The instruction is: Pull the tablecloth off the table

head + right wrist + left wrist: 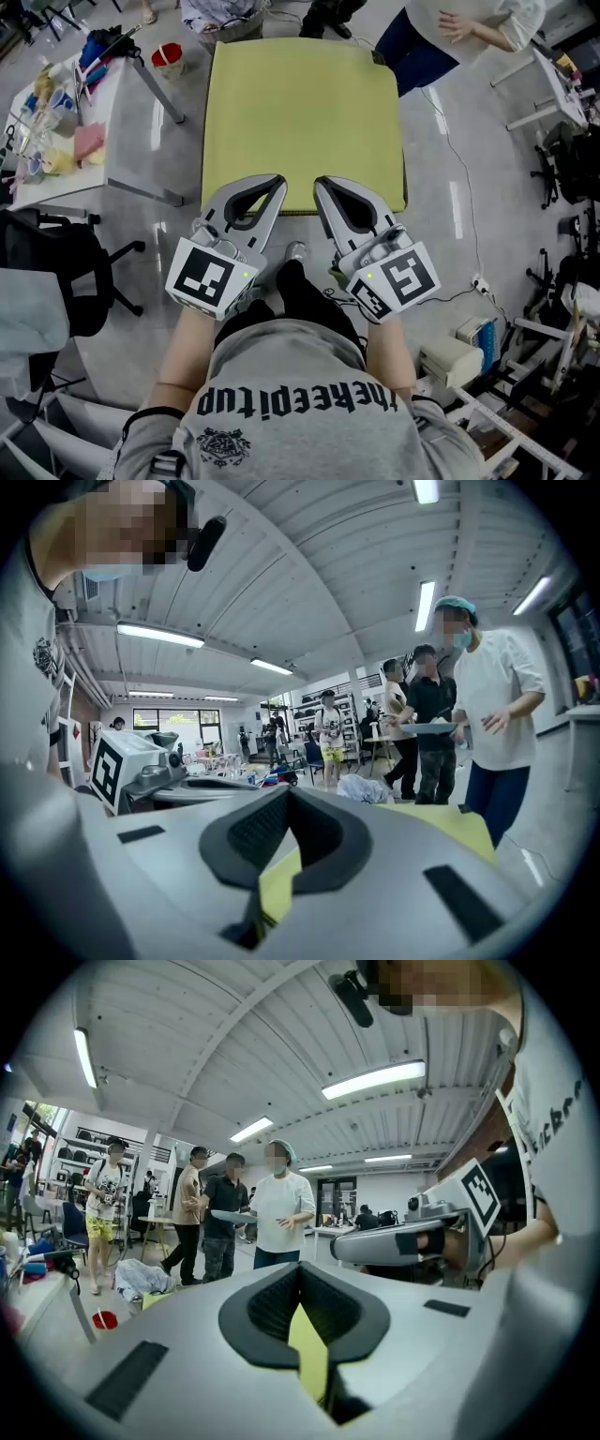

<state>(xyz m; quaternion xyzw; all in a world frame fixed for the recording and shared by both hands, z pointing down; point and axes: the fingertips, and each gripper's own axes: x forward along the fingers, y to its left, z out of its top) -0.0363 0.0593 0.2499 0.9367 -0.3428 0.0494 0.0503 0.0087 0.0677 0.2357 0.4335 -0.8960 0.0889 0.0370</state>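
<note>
Your left gripper (270, 192) and right gripper (328, 194), side by side, each pinch tight on the near edge of the yellow-green tablecloth (305, 112), which spreads flat ahead of them.

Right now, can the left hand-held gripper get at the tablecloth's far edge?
Probably not: the left hand-held gripper is shut on the near edge of the yellow tablecloth, whose full length lies between it and the far edge.

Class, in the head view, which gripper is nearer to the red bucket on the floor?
Left. Both hold the tablecloth, but the left gripper sits below-right of the red bucket; the right gripper is further right.
</note>
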